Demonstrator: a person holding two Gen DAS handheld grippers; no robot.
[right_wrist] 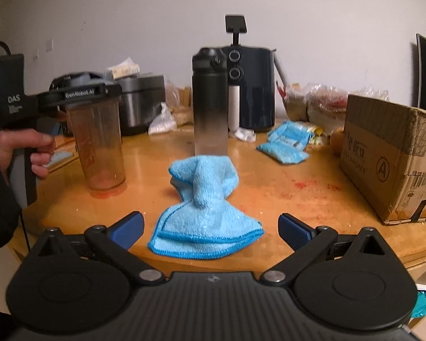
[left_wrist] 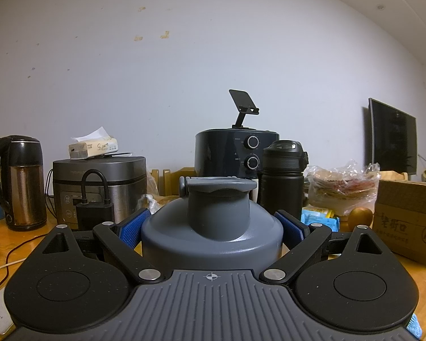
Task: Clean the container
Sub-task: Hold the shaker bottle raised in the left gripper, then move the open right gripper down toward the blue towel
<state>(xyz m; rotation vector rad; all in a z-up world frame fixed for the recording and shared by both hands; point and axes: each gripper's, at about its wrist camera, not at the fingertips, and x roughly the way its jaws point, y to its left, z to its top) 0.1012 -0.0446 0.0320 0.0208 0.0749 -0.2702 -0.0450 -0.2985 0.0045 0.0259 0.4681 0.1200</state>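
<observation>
The left hand-held gripper [left_wrist: 211, 227] is clamped on the grey lid [left_wrist: 213, 216] of the shaker [right_wrist: 98, 139], which stands upright on the counter [right_wrist: 298, 187] toward its left edge. The right hand-held gripper [right_wrist: 211, 227] hangs over the near edge with its fingers wide apart, on either side of a blue cloth [right_wrist: 204, 207] lying crumpled there. A black bottle [right_wrist: 210, 99] stands just behind the cloth.
</observation>
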